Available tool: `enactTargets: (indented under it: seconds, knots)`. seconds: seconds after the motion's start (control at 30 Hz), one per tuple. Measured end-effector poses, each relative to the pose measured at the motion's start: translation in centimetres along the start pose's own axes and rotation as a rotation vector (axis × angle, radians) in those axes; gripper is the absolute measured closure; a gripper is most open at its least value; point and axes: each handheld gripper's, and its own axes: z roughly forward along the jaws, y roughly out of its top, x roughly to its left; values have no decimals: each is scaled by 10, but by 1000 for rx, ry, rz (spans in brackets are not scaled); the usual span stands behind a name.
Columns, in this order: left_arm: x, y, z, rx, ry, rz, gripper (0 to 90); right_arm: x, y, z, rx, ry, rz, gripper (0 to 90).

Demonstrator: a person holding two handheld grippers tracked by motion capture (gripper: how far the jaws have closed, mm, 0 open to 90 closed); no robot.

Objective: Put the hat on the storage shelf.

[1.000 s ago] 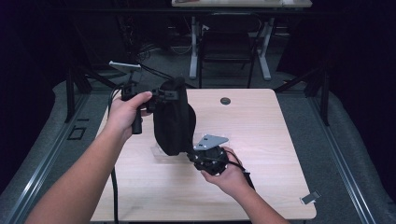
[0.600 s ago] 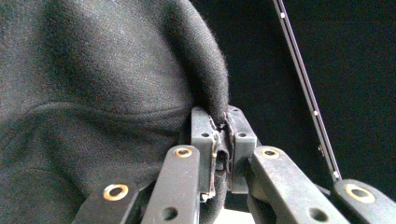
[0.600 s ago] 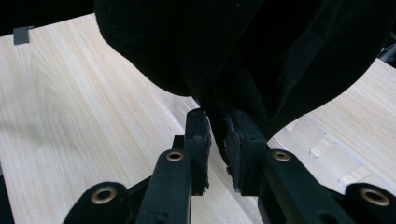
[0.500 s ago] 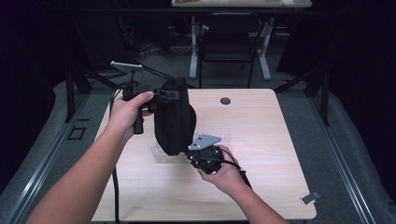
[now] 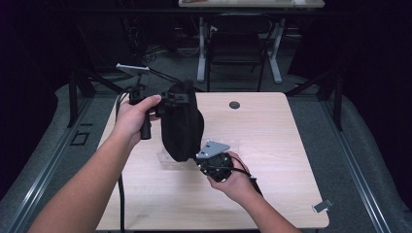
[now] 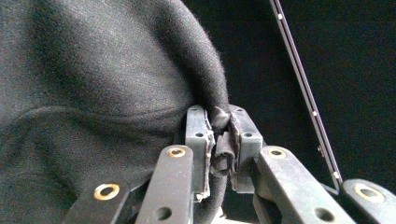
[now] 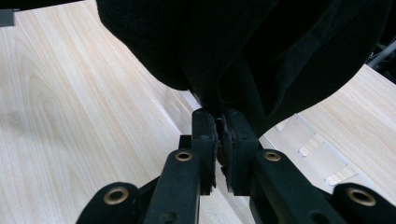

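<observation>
A black cloth (image 5: 181,124) hangs above the left middle of the wooden table (image 5: 272,145). My left gripper (image 5: 172,98) holds its top edge, raised over the table; in the left gripper view the jaws are shut on a pinched fold of the cloth (image 6: 93,84), with the left gripper (image 6: 220,149) closed tight. My right gripper (image 5: 203,160) pinches the cloth's lower edge close to the tabletop. In the right gripper view the right gripper (image 7: 220,140) is shut on the dark cloth (image 7: 243,51), which hangs just above the wood.
A clear flat plastic piece (image 5: 167,158) lies on the table under the cloth, seen as a taped clear sheet (image 7: 317,154) in the right gripper view. A round black grommet (image 5: 234,105) sits near the far edge. A small tag (image 5: 322,205) lies at the near right corner.
My right gripper has moved left and slightly up toward the cloth's lower edge. The left hand and the hanging cloth have stayed nearly still.
</observation>
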Motion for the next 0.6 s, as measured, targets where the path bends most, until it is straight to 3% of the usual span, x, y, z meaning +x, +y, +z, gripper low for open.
enactTargets:
  seconds: [0.27,0.43,0.6]
  knots:
    - [-1,0,-2,-37,-13,27,627,-2,-2,-2,-5,-10,7,848]
    - [0,0,-10,-56,30,52,601,-3,-5,-2,-6,-8,16,850]
    - [4,0,-16,-64,47,49,601,-5,-7,-3,-3,-7,28,851]
